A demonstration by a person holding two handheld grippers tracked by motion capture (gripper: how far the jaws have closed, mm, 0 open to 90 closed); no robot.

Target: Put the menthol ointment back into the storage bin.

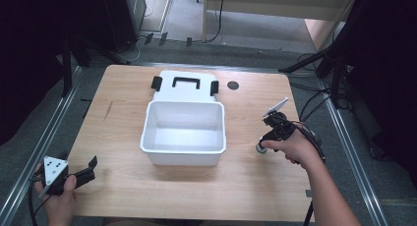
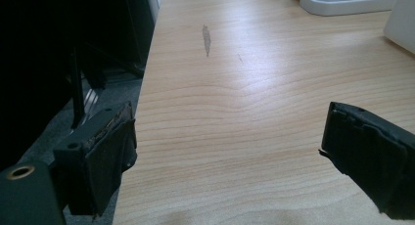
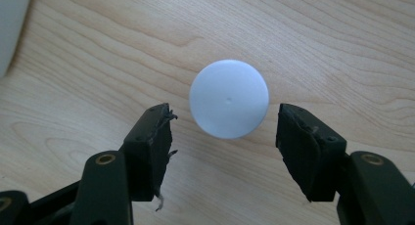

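table (image 1: 123,186) (wood) | white bin (image 1: 183,159) | lid (image 1: 169,91) | round cap (image 3: 229,98)

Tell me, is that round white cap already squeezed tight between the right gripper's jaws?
No. In the right gripper view the round white cap lies on the table with both jaws standing apart from it.

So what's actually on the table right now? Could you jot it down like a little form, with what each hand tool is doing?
table: light wooden top
box: open white bin, mid-table, looks empty
lid: white with black handle, lying flat just behind the bin
small object: pale round cap-like thing, on the wood right of the bin
right gripper: open, jaws either side of the round thing, not touching it
left gripper: open, over bare wood at the near left corner
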